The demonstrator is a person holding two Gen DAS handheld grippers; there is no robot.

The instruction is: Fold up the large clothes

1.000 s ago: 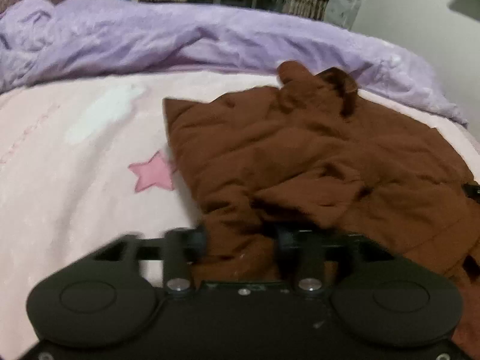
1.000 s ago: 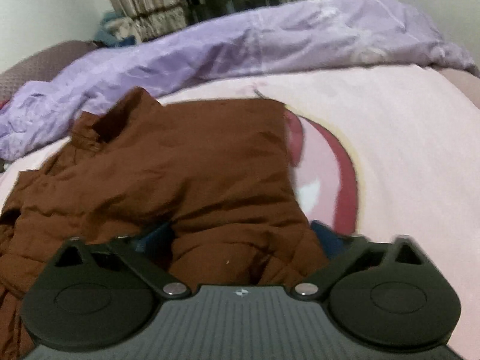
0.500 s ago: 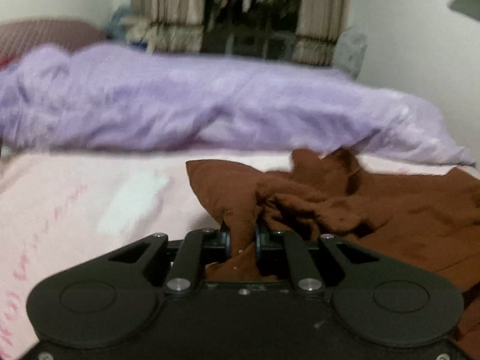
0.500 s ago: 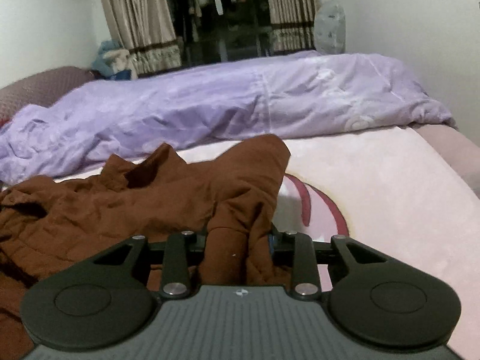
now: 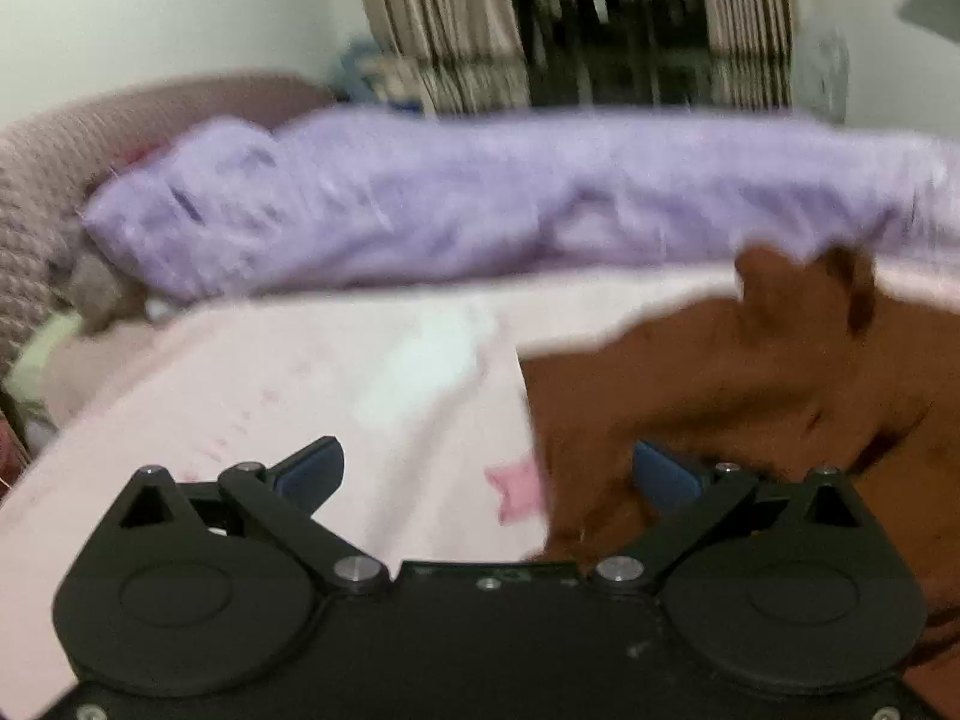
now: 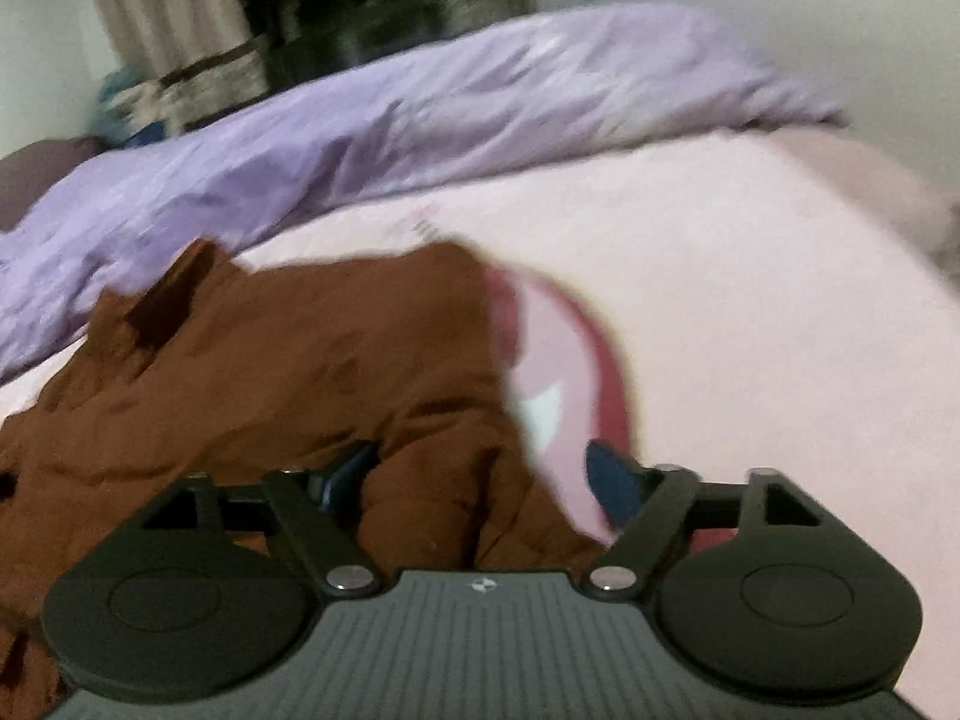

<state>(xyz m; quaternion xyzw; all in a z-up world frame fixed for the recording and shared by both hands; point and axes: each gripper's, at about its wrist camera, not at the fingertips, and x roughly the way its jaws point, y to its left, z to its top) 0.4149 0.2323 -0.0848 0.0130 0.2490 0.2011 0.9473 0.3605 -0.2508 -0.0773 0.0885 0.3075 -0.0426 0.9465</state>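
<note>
Hand-held grippers spread wide over a brown garment on the bed.

Left hand-held gripper [image 5: 489, 477] sits low and level above the pink bedsheet [image 5: 360, 396], fingers wide apart, its right finger [image 5: 666, 477] against the edge of the brown garment [image 5: 750, 396]. Right hand-held gripper [image 6: 486, 477] points along the bed, fingers parted, straddling a bunched fold of that garment [image 6: 300, 360]. Behind lies a purple duvet [image 6: 420, 120].

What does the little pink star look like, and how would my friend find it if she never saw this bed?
Start at the long rumpled purple quilt across the far side of the bed, then come down onto the pale pink bed sheet. The small darker-pink five-pointed star is printed on it, right at the left edge of the crumpled brown garment. It is the only star shape in view.
</note>
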